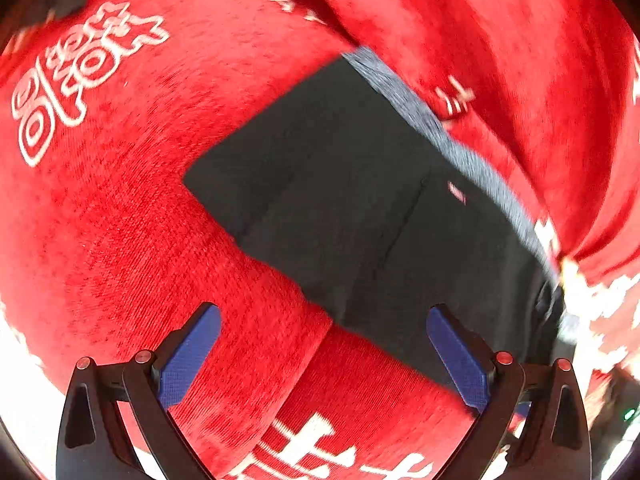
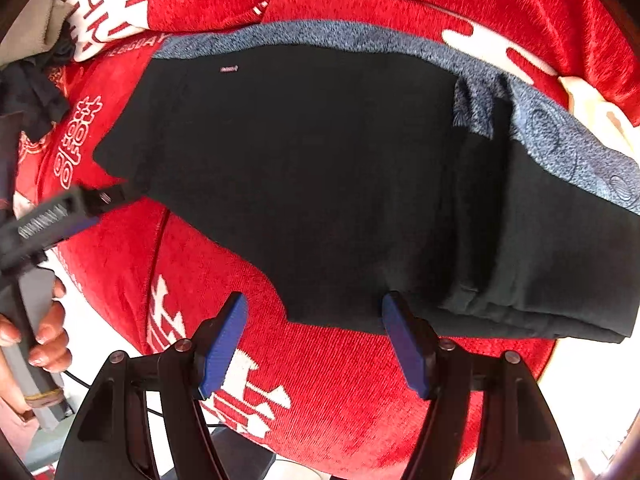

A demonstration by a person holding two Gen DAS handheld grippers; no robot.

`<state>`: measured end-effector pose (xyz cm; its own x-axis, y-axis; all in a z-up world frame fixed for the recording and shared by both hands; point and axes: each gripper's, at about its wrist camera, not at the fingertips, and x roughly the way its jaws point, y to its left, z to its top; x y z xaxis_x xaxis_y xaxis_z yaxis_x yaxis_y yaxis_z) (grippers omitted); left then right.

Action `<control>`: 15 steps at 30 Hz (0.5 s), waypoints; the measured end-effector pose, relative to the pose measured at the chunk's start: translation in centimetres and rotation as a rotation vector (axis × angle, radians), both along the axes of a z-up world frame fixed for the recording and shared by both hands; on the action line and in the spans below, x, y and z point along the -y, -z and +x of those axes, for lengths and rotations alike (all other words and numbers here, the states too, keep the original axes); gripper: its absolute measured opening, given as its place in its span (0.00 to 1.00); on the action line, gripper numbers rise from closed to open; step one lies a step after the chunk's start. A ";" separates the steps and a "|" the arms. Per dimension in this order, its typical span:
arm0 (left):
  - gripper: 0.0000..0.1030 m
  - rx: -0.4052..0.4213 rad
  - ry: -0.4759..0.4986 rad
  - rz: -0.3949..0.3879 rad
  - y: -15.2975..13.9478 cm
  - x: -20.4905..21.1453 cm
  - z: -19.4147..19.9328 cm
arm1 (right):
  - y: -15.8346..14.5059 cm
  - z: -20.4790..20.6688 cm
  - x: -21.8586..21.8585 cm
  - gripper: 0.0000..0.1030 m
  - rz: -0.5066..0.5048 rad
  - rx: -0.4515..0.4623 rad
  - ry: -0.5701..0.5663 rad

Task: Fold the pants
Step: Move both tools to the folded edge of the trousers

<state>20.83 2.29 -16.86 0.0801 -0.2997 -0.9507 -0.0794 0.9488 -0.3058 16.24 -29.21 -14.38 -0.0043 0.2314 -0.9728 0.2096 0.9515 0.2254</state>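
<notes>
A red cloth (image 2: 340, 380) with white printed characters covers the surface. The black pants (image 2: 320, 168), folded, with a blue-grey patterned band along their far edge, lie flat across its middle. Crumpled dark and grey clothing (image 2: 36, 60) sits at the far left corner. The left gripper (image 1: 324, 344) and right gripper (image 2: 314, 340) both point steeply down over the pants' near edge, jaws apart and empty. A hand (image 2: 44, 340) grips the left gripper's handle.

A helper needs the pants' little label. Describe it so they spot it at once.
Start at the red cloth with white print, where the black pants lie folded. Follow their grey-blue patterned band. Just below it sits the label, a tiny pale mark, the only light spot on black.
</notes>
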 end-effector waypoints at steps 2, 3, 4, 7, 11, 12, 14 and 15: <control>1.00 -0.002 -0.043 -0.063 0.5 -1.0 0.4 | 0.1 0.0 0.0 0.74 0.003 0.005 0.002; 1.00 0.002 -0.059 -0.103 0.7 -1.4 0.6 | 0.2 0.0 -0.1 0.74 0.004 0.007 0.000; 1.00 0.006 -0.066 -0.132 0.9 -1.8 0.7 | 0.3 -0.1 -0.1 0.75 0.003 0.008 -0.002; 1.00 0.019 -0.086 -0.211 1.7 -2.1 0.7 | 0.3 -0.2 -0.3 0.75 -0.002 0.015 -0.014; 1.00 0.023 -0.117 -0.302 2.3 -1.0 1.1 | 0.3 -0.2 -0.2 0.75 -0.001 0.018 -0.013; 1.00 0.023 -0.124 -0.319 2.6 -0.9 1.2 | 0.3 -0.2 -0.2 0.75 0.000 0.018 -0.010; 1.00 0.027 -0.133 -0.334 2.9 -1.0 1.4 | 0.3 -0.3 -0.1 0.75 0.000 0.018 -0.009; 1.00 0.036 -0.133 -0.341 3.0 -1.0 1.5 | 0.3 -0.3 -0.1 0.75 -0.001 0.018 -0.011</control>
<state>22.30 3.33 -19.81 0.1713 -0.5834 -0.7939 -0.1791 0.7739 -0.6074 15.97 -29.08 -14.68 0.0110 0.2303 -0.9731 0.1954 0.9539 0.2280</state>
